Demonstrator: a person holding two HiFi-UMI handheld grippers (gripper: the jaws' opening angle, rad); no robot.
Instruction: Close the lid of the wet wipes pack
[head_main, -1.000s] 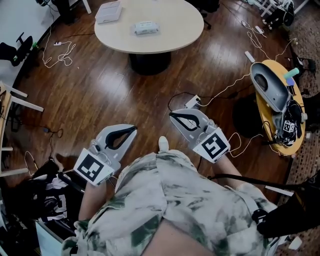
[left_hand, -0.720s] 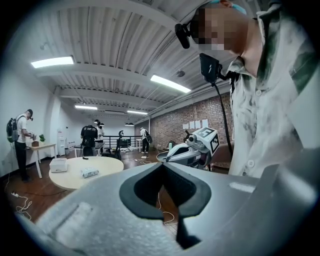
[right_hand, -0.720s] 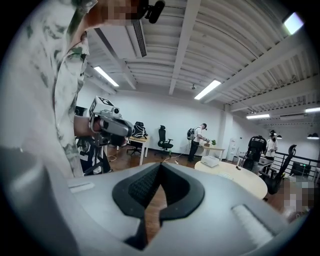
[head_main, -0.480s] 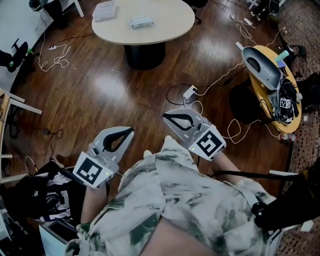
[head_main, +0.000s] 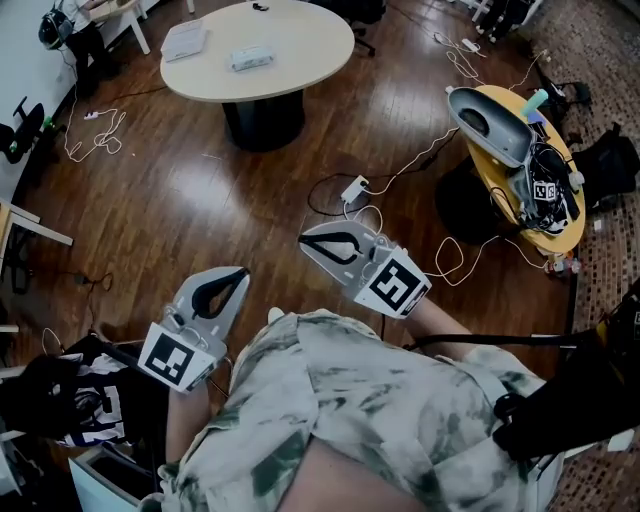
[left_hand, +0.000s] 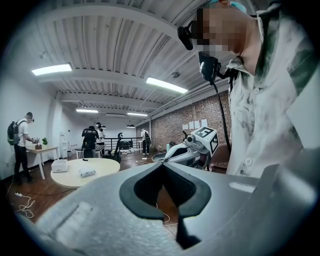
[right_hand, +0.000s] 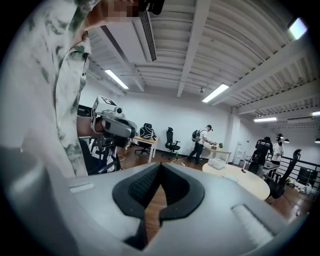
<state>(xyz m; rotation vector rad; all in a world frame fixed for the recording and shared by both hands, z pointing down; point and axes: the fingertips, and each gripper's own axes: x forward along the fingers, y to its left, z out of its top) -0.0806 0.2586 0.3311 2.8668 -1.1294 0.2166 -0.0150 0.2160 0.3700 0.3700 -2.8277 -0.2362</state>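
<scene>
The wet wipes pack (head_main: 250, 57) lies on a round beige table (head_main: 300, 45) far ahead across the wooden floor. It also shows small in the left gripper view as the wipes pack (left_hand: 87, 172) on the table (left_hand: 102, 167). I cannot tell how its lid stands from here. My left gripper (head_main: 243, 272) and right gripper (head_main: 303, 238) are held close to the person's body, far from the table. Both are shut with nothing between the jaws, the left gripper (left_hand: 161, 165) and right gripper (right_hand: 160, 165) with tips together.
A white box (head_main: 183, 40) lies on the table beside the pack. A yellow side table (head_main: 560, 215) holding another gripper stands at the right. Cables (head_main: 380, 190) trail over the floor ahead. A dark bag (head_main: 60, 400) sits at lower left. People (left_hand: 90, 142) stand at the room's far end.
The head view has shifted, so the table now sits further up and left in the picture. Both grippers have dropped a little in the frame and stay shut.
</scene>
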